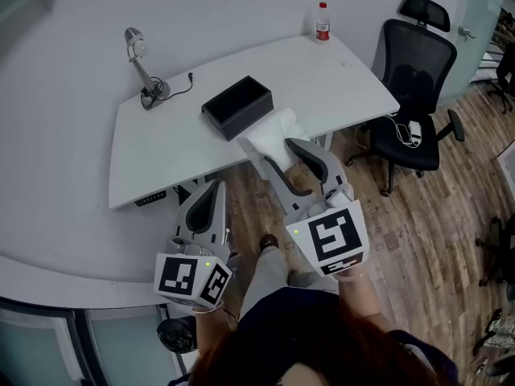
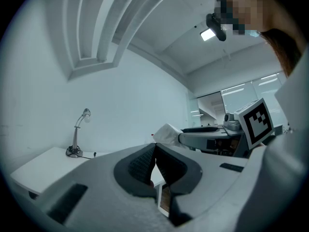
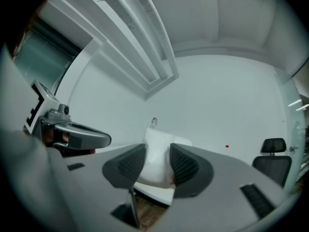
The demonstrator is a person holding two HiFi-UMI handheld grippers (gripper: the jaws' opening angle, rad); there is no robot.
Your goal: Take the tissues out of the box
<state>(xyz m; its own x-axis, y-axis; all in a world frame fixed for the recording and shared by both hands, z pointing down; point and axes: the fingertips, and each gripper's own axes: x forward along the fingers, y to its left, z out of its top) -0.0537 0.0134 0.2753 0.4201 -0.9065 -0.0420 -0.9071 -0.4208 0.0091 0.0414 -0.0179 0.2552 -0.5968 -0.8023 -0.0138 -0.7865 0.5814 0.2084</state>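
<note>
White table [image 1: 338, 79]: black box [image 1: 237, 105] near the front edge, open top. Desk lamp [image 1: 143, 75] at the far left, with its cord. Red-capped bottle [image 1: 323, 22] at the far right corner.
Tissues [image 1: 273, 135]: white wad just beside the box, over the table edge, gripped by the right hand-held gripper [image 1: 283, 153].
Left hand-held gripper [image 1: 211, 190]: before the table, jaws together.
Black office chair [image 1: 414, 95] on the wooden floor [image 1: 434, 223], right.

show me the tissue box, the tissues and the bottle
tissue box [image 1: 237, 103], head view, its dark middle
tissues [image 1: 272, 133], head view, middle of the white wad
bottle [image 1: 323, 24], head view, its body
</note>
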